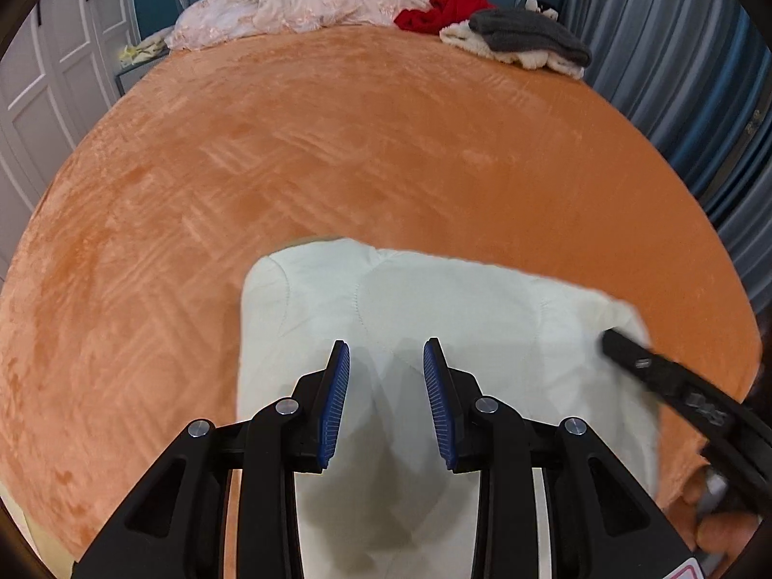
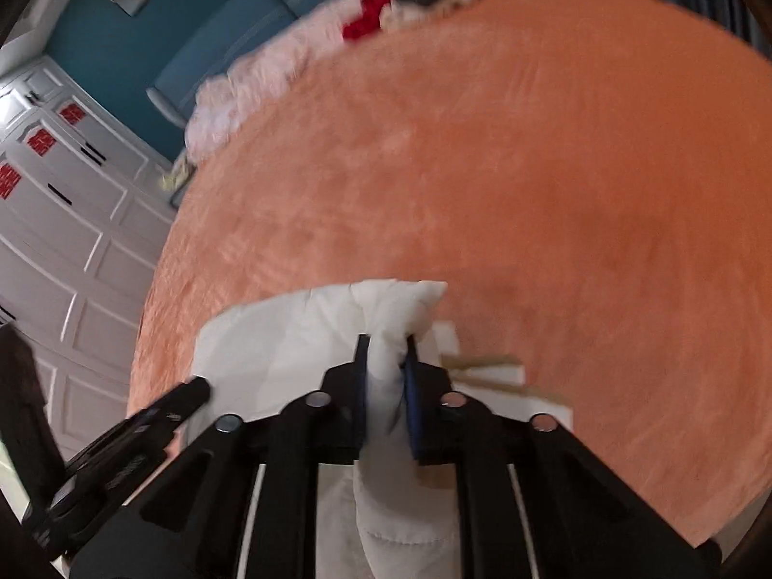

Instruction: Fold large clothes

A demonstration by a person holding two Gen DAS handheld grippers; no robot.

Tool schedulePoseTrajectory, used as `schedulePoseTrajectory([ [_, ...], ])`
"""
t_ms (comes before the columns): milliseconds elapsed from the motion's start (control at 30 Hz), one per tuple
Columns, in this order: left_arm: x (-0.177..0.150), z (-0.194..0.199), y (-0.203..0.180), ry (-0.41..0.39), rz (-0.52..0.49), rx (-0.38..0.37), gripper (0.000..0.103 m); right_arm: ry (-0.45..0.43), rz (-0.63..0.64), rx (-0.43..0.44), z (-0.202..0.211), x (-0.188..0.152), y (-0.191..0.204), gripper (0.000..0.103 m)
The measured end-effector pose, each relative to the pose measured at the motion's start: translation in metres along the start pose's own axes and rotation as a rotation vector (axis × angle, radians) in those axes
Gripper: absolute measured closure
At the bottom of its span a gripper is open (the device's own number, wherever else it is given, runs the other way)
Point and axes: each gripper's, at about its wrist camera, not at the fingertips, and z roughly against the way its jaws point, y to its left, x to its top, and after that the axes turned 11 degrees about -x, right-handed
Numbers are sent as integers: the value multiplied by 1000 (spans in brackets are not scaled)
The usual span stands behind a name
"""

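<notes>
A white quilted garment [image 1: 434, 318] lies folded on the near part of the orange bed cover [image 1: 337, 154]. My left gripper [image 1: 386, 362] hovers just above it, jaws open and empty, blue pads [image 1: 337, 400] showing. My right gripper [image 2: 387, 352] is shut on a bunched fold of the white garment [image 2: 309, 337] and holds it lifted off the orange bed cover [image 2: 555, 193]. The right gripper's black finger also shows at the garment's right corner in the left wrist view [image 1: 641, 362]. The left gripper shows at the lower left of the right wrist view [image 2: 144, 424].
At the bed's far end lie a pink lacy garment [image 1: 299, 9], a red garment [image 1: 448, 5] and a grey and cream pile [image 1: 526, 38]. White wardrobe doors [image 2: 62, 241] stand left of the bed. Blue curtains [image 1: 685, 77] hang on the right.
</notes>
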Motion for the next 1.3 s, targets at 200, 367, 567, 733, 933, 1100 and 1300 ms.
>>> schedulePoseTrajectory([
  [200, -7, -31, -7, 2, -48, 52, 73, -24, 30, -83, -19, -10, -5, 95],
  [367, -9, -49, -7, 11, -35, 51, 73, 30, 14, -113, -51, -18, -16, 92],
  [567, -15, -69, -5, 0, -48, 81, 72, 44, 62, -145, -70, -21, -12, 91],
  [733, -18, -80, -6, -11, -60, 109, 71, 50, 57, -137, -79, -23, -15, 89],
  [933, -21, -88, -6, -30, -72, 131, 71, 43, 50, -132, -84, -26, -16, 88],
  [1100, -23, -92, -7, -45, -81, 147, 71, 39, 42, -124, -88, -27, -18, 87],
  [1300, -24, -93, -8, -47, -91, 163, 71, 33, 44, -134, -88, -28, -17, 87],
])
